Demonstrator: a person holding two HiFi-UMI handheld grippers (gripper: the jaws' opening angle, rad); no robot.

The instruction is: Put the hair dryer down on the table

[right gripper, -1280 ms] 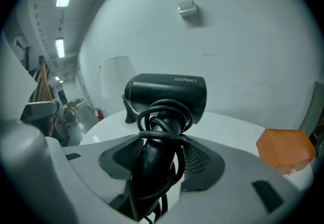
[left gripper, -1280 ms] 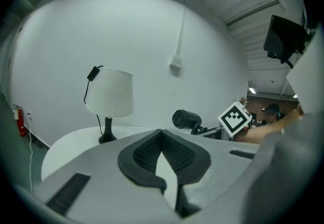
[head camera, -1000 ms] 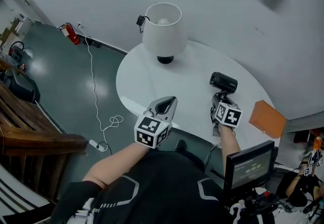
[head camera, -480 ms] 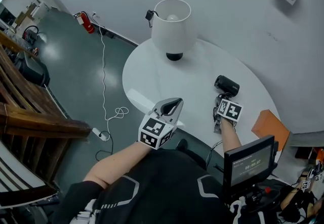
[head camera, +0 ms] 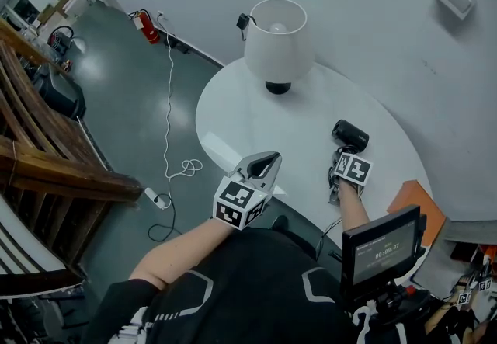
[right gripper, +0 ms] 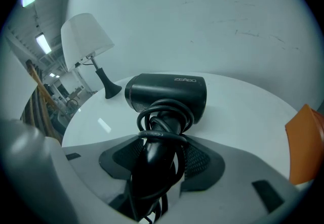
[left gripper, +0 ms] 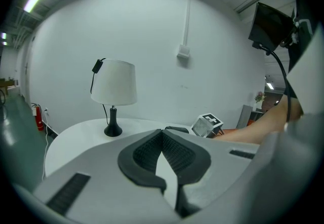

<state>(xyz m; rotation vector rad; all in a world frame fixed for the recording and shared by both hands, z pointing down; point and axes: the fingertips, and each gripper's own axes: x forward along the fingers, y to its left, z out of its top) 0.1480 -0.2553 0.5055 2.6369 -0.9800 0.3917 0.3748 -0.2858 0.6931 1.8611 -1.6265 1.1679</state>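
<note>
A black hair dryer (head camera: 349, 135) (right gripper: 167, 94) has its cord wound round the handle. My right gripper (head camera: 342, 158) (right gripper: 162, 142) is shut on that handle, and the dryer's head points away over the right part of the round white table (head camera: 248, 117). Whether the head touches the tabletop I cannot tell. My left gripper (head camera: 266, 158) (left gripper: 162, 134) hovers at the table's near edge, shut, its pads meeting at the tip with nothing between them.
A white-shaded lamp (head camera: 278, 39) (left gripper: 113, 84) (right gripper: 86, 36) stands at the back of the table. An orange object (head camera: 419, 206) (right gripper: 306, 142) lies at the table's right edge. A small monitor (head camera: 380, 245) sits near my right arm. A white cable (head camera: 167, 102) runs across the floor on the left.
The head view has swung, so the table and lamp sit further right in the picture. Both grippers keep their places by the table, and the right one still holds the dryer.
</note>
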